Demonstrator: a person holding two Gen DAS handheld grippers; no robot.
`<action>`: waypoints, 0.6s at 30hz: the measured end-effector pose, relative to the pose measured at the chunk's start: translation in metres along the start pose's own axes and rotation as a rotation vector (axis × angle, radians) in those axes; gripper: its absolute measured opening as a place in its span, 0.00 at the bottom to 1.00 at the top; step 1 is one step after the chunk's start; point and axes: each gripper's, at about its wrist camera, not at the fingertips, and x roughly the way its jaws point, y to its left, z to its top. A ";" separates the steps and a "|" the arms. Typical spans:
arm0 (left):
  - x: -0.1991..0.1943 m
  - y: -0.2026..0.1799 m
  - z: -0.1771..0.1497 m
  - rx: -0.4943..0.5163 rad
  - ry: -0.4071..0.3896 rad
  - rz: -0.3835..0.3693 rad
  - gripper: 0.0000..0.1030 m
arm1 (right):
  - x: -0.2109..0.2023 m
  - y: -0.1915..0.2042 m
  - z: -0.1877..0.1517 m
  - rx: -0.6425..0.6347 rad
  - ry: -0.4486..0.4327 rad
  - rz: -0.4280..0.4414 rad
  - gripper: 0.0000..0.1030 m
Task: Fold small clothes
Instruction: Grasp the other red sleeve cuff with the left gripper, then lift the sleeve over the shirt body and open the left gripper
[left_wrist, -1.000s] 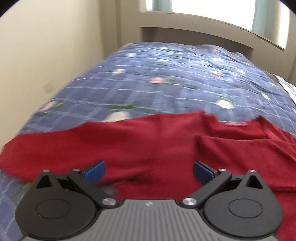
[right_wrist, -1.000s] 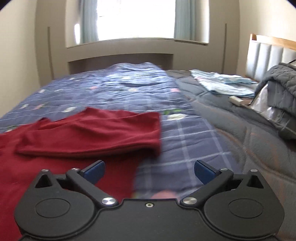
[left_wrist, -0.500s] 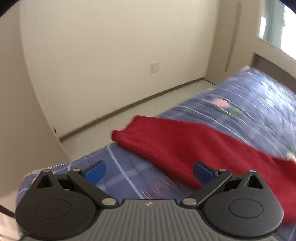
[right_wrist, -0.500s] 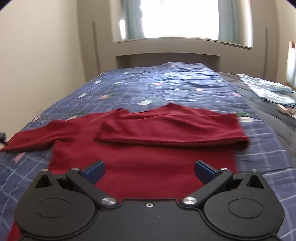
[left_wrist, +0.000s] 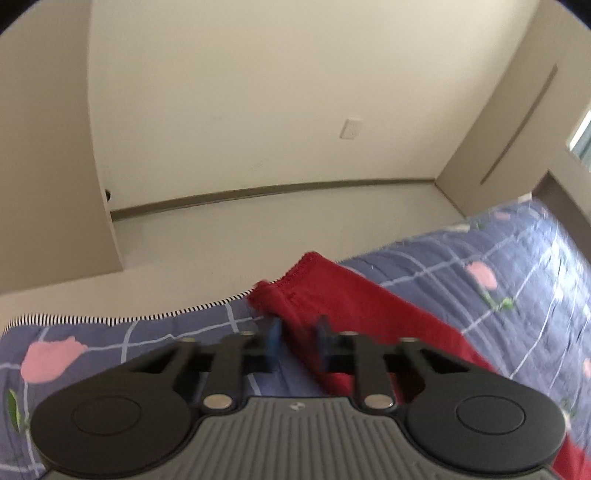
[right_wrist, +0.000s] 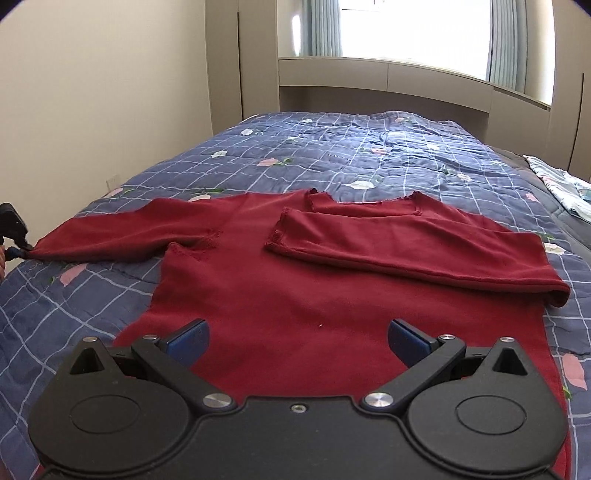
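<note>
Sleeve cuff (left_wrist: 295, 291) between closing jaws (left)

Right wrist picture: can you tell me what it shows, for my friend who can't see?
A red sweater lies flat on a blue checked flowery quilt, one sleeve folded across its chest. The right hand-held gripper hovers open over its lower part. Far left, the left hand-held gripper is closing on the other sleeve's cuff.

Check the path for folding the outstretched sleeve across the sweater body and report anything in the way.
Nothing visible blocks it. The left claw is closing on the cuff of the red knit sweater; the body ahead is bare, and the other sleeve already lies folded across the chest.
</note>
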 end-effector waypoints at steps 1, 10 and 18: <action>0.000 0.004 0.002 -0.027 -0.003 -0.013 0.05 | 0.000 -0.001 -0.001 0.005 0.002 0.001 0.99; -0.070 -0.049 0.008 0.152 -0.216 -0.234 0.02 | -0.002 -0.024 -0.002 0.060 -0.019 -0.013 0.99; -0.177 -0.196 -0.054 0.574 -0.367 -0.605 0.02 | -0.010 -0.075 0.001 0.144 -0.079 -0.068 0.99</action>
